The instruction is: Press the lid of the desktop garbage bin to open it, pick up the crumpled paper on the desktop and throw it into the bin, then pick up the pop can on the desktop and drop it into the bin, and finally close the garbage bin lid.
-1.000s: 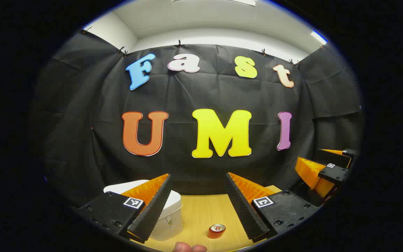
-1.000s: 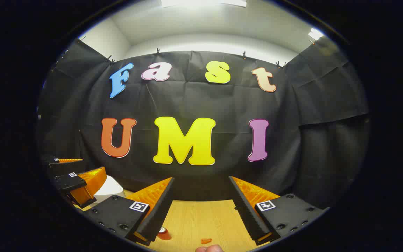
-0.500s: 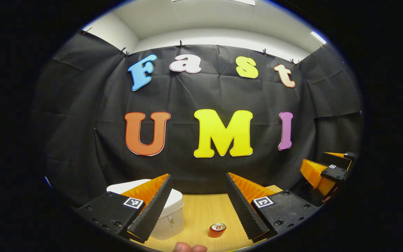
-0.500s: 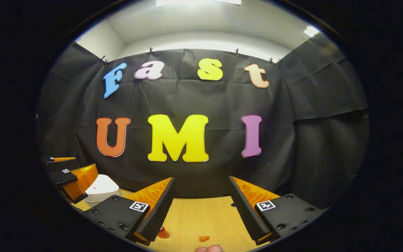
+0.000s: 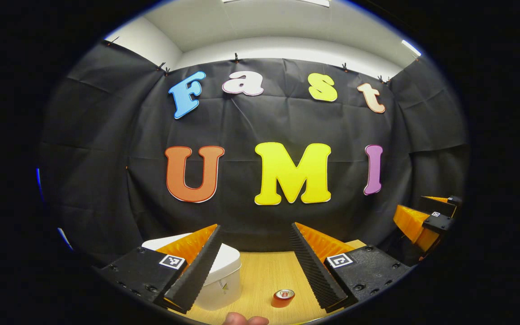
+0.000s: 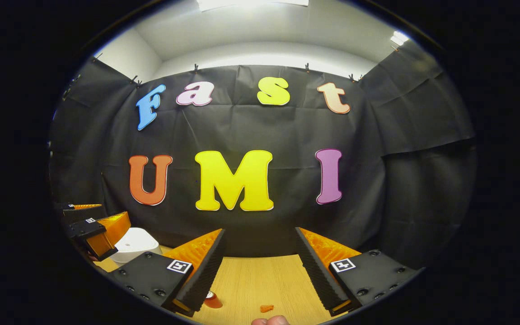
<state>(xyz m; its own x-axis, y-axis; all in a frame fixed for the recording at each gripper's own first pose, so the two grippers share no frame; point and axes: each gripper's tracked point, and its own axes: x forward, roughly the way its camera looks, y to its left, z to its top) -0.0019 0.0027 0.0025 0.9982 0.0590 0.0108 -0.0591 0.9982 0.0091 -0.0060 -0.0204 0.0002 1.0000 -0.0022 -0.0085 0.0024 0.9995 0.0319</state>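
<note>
Left gripper (image 5: 253, 262): jaws wide, empty; closed white bin (image 5: 223, 275) behind its left jaw, can (image 5: 283, 298) between. Right gripper (image 6: 260, 266): jaws wide, empty, above the counter (image 6: 260, 280).

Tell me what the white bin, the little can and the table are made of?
The white rounded bin looks like smooth plastic: even colour, soft sheen, moulded corners. The small orange-red pop can seems to be metal, judging by its shiny silvery top. The pale tan table shows wood grain lines, so wood or a wood-look laminate; I cannot tell which.
</note>
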